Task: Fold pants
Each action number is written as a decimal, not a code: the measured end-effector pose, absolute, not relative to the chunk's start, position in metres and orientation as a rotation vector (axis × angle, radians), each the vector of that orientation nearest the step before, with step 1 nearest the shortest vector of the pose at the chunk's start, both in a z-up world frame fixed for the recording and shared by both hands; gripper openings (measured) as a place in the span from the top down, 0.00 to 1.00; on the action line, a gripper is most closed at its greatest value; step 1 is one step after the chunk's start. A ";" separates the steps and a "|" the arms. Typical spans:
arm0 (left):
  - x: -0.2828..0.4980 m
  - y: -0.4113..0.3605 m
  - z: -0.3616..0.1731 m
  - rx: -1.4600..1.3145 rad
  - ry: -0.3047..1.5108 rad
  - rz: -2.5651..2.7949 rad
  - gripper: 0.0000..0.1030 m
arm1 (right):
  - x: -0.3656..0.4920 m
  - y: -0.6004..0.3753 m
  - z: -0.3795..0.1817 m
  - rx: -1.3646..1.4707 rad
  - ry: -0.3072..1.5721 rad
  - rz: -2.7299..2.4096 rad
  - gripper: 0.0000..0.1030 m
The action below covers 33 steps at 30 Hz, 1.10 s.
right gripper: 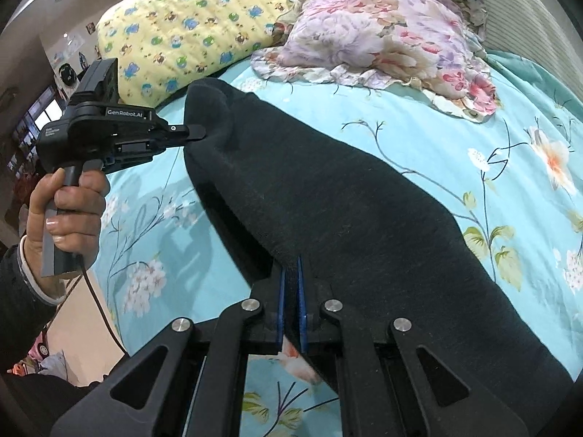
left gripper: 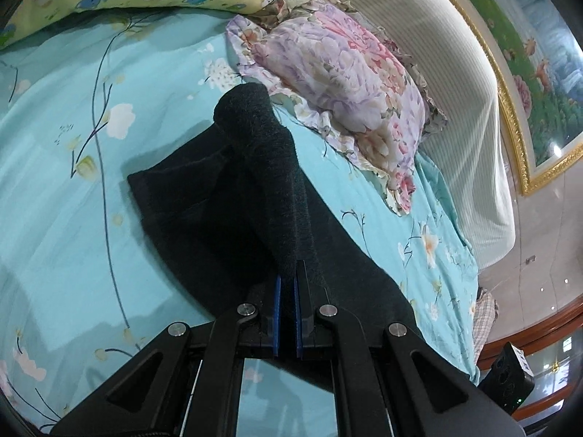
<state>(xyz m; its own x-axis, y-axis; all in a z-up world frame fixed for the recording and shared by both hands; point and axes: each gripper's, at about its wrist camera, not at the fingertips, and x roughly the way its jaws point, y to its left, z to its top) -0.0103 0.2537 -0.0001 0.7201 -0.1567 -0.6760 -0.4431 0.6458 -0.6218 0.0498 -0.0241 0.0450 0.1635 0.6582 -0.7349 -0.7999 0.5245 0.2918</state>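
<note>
Dark charcoal pants (left gripper: 226,196) lie on a turquoise floral bedsheet (left gripper: 65,182). My left gripper (left gripper: 287,280) is shut on an edge of the pants and lifts a fold of the fabric above the rest. My right gripper (right gripper: 290,273) is shut on another part of the same edge of the pants (right gripper: 364,218), raised off the bed. The left gripper also shows in the right wrist view (right gripper: 198,133), held by a hand, its fingers pinching the far corner of the fabric.
A floral pink-lilac pillow (left gripper: 339,83) and a yellow cartoon-print pillow (right gripper: 189,25) lie at the head of the bed. A striped headboard (left gripper: 448,83) stands behind. The bed's right edge (left gripper: 470,291) drops to the floor.
</note>
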 end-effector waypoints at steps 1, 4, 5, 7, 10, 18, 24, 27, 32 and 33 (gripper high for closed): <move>-0.010 0.254 -0.002 -0.875 0.773 0.182 0.96 | 0.049 -0.023 0.044 -0.181 0.947 1.046 0.93; -0.013 0.253 -0.008 -0.881 0.785 0.180 0.97 | 0.047 -0.022 0.039 -0.190 0.960 1.034 0.93; -0.014 0.252 -0.011 -0.880 0.790 0.180 0.96 | 0.046 -0.021 0.039 -0.195 0.961 1.029 0.93; -0.016 0.252 -0.015 -0.879 0.800 0.181 0.96 | 0.045 -0.019 0.037 -0.215 0.963 1.015 0.93; -0.020 0.253 -0.023 -0.894 0.808 0.177 0.96 | 0.044 -0.017 0.034 -0.243 0.966 0.999 0.93; -0.027 0.259 -0.024 -0.862 0.827 0.190 0.91 | 0.044 -0.013 0.029 -0.256 0.982 0.973 0.92; -0.040 0.269 -0.020 -0.873 0.814 0.216 0.67 | 0.042 -0.014 0.033 -0.265 0.973 0.941 0.70; -0.044 0.274 -0.019 -0.886 0.811 0.222 0.63 | 0.043 -0.018 0.036 -0.238 0.978 0.938 0.67; -0.047 0.278 -0.016 -0.885 0.817 0.245 0.55 | 0.045 -0.028 0.043 -0.154 0.986 0.949 0.66; -0.047 0.279 -0.015 -0.882 0.821 0.254 0.53 | 0.046 -0.031 0.045 -0.135 0.988 0.952 0.67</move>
<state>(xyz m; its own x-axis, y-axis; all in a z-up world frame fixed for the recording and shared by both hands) -0.0465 0.2790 -0.0154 0.6753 -0.1244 -0.7269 -0.5128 0.6292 -0.5840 0.0462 -0.0305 0.0451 0.1987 0.6212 -0.7580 -0.7349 0.6062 0.3041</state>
